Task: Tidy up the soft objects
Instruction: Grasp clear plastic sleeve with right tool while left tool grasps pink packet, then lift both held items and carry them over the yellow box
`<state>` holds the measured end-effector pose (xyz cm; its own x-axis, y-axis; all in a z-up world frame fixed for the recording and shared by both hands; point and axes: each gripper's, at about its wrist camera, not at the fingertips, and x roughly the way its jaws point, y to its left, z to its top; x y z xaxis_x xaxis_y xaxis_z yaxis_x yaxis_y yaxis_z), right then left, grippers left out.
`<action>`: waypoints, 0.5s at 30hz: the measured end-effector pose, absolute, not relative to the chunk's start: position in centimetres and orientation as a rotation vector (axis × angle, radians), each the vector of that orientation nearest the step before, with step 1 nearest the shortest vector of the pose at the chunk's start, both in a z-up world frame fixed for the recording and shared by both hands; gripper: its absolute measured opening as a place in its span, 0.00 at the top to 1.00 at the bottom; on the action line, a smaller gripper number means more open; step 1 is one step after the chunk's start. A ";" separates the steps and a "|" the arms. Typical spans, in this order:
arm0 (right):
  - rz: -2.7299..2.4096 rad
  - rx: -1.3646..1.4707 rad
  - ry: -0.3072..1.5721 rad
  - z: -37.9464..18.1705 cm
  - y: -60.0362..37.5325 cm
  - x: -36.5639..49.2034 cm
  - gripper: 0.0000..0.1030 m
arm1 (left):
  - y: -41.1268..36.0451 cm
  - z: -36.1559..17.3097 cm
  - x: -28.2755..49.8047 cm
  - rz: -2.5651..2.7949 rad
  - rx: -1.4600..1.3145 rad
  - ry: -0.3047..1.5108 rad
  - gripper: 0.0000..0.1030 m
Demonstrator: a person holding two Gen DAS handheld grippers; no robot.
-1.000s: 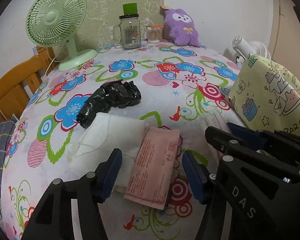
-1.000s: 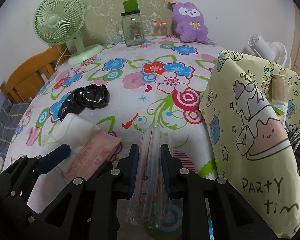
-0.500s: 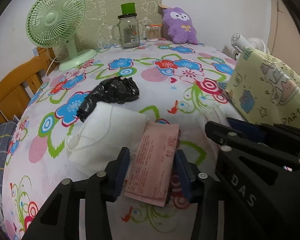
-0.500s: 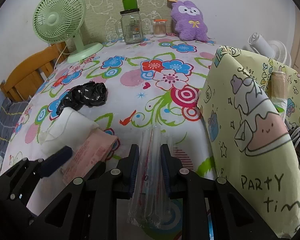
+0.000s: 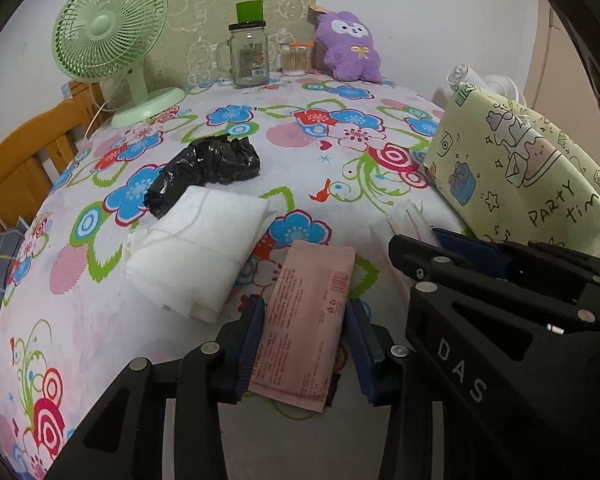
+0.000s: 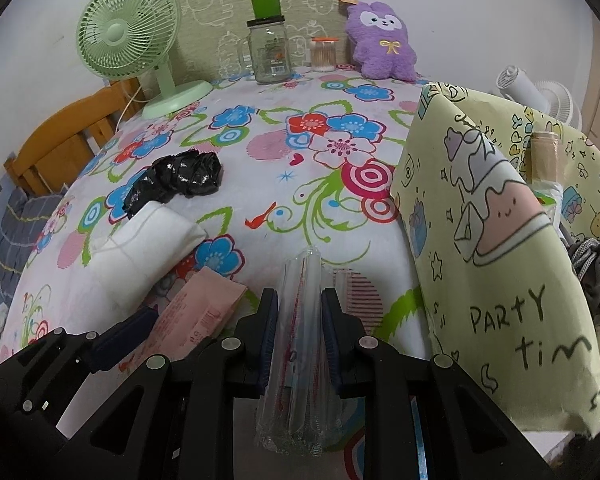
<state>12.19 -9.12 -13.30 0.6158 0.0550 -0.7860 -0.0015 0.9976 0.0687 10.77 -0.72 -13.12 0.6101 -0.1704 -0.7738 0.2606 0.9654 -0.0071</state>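
I am looking at a home room: a floral tablecloth (image 6: 284, 184), a green desk fan (image 6: 132, 36), a purple plush toy (image 6: 384, 40), a wooden chair (image 6: 56, 148).

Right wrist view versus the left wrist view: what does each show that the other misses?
Only the right wrist view shows the clear packet clamped in the right gripper, plus the bag's inside: a beige roll and grey cloth. Only the left wrist view shows the left gripper closed on the pink packet. Both show the white cloth, black bag, fan, jar, plush and party bag.
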 end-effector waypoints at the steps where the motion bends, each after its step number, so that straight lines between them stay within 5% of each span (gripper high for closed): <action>1: 0.034 0.062 0.907 -13.3 -9.1 12.1 0.76 | -0.7 -13.1 10.8 -0.249 0.107 0.882 0.59; 15: 0.063 0.050 0.884 -12.1 -8.5 10.4 0.76 | -0.4 -11.4 9.3 -0.257 0.079 0.843 0.62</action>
<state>10.43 -8.48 -12.13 0.6324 0.0758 -0.7709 -0.0349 0.9970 0.0695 9.29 -0.43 -11.38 0.6361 -0.1934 -0.7470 0.2555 0.9663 -0.0326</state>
